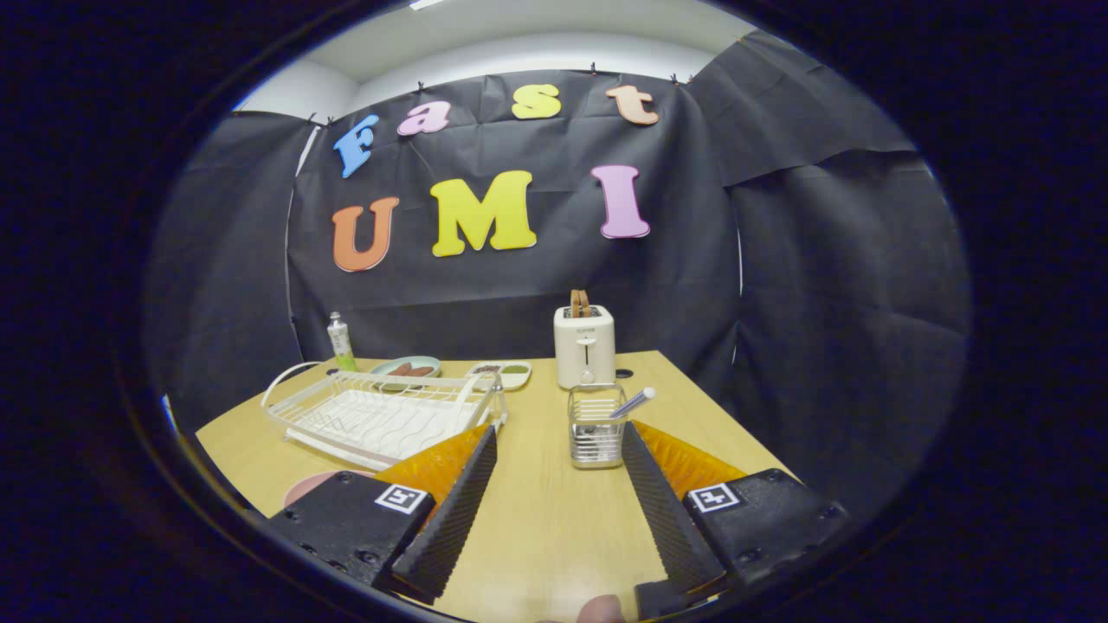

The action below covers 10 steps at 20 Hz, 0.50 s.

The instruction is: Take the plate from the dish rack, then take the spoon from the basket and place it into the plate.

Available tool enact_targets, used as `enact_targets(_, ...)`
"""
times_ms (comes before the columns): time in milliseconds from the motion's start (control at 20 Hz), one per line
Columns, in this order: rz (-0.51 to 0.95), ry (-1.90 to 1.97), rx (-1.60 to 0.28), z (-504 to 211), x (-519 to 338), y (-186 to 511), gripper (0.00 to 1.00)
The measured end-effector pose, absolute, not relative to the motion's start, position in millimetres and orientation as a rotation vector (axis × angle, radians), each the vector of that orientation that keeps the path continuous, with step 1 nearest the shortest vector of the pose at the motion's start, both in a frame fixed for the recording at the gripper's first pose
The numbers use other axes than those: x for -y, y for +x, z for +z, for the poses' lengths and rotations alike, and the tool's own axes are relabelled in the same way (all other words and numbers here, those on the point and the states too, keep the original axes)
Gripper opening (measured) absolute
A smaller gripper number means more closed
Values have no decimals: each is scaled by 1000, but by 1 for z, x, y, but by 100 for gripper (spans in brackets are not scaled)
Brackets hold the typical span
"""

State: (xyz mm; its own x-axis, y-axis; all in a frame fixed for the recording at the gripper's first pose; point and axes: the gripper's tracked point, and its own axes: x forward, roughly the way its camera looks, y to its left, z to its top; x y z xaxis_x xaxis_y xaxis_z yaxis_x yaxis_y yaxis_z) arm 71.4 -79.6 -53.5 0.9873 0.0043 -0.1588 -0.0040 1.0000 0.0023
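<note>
My gripper (558,434) is open, its two ribbed black fingers spread wide above the wooden table (545,519) with nothing between them. Just ahead of the right finger stands a small wire basket (595,433), with the spoon (634,401) leaning out of its top toward the right. A white dish rack (385,417) lies ahead of the left finger, and no dishes stand in it. A pink plate (305,486) lies flat on the table in front of the rack, mostly hidden behind the left finger's black body.
A white toaster (584,345) with toast in its slot stands beyond the basket. Behind the rack are a green tube (340,341), a round green plate of food (407,367) and a white tray (502,373). The table's right edge drops off near the right finger.
</note>
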Motion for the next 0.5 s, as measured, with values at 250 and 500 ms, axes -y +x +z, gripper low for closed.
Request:
enact_targets(250,17,51,-177,-72,117,122,95)
enact_targets(500,58,89,-215,-91,130,167,93)
